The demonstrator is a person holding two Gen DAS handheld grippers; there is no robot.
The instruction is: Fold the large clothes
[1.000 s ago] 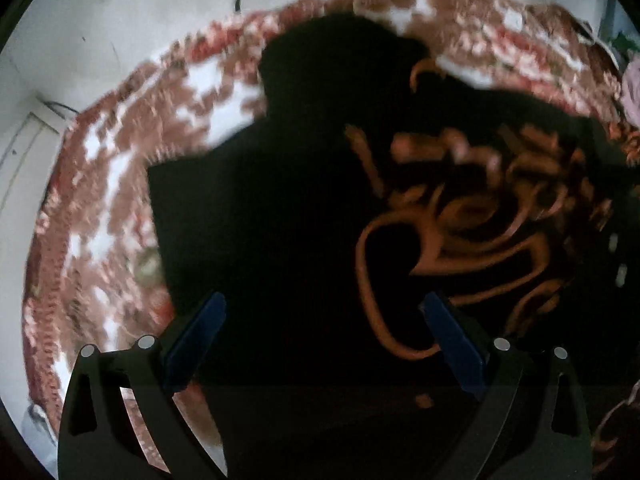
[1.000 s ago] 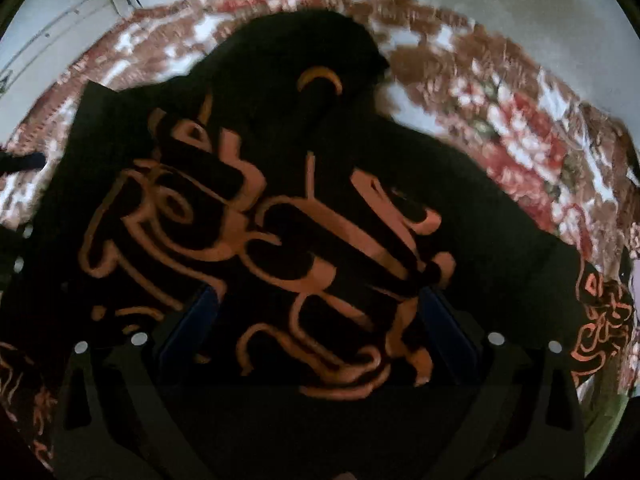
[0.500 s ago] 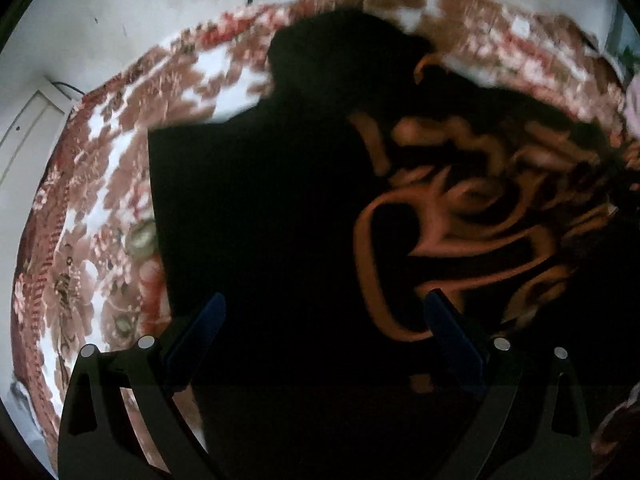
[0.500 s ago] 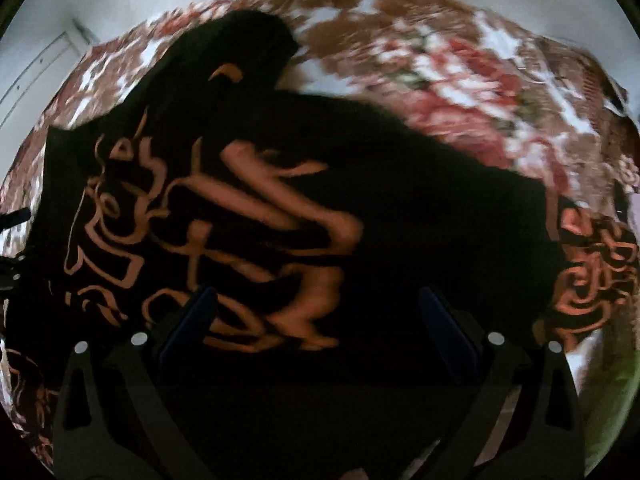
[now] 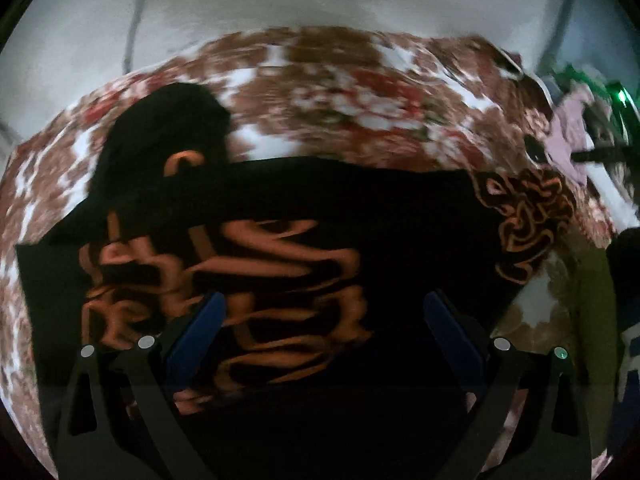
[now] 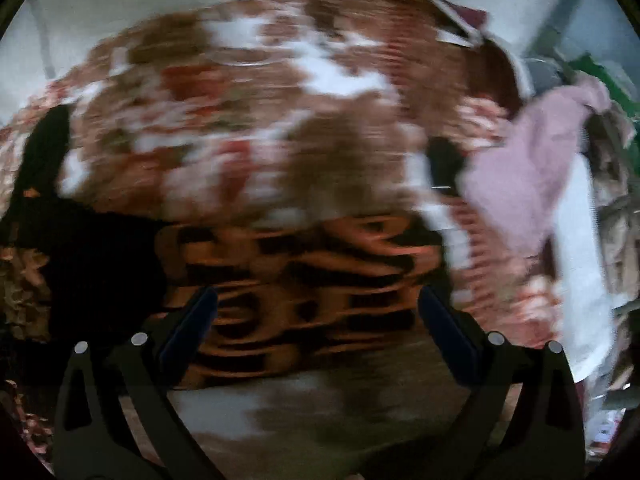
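Ahead of your left claw (image 5: 322, 320), its fingers spread wide and gripping nothing, the black hoodie (image 5: 400, 216) lies flat on the flowered bedspread (image 5: 340, 92), hood up to the left. Your right claw (image 6: 318, 316) also gapes empty; beyond it sits the hoodie's orange-patterned sleeve end (image 6: 304, 280), with pink cloth (image 6: 532, 168) off to its right.
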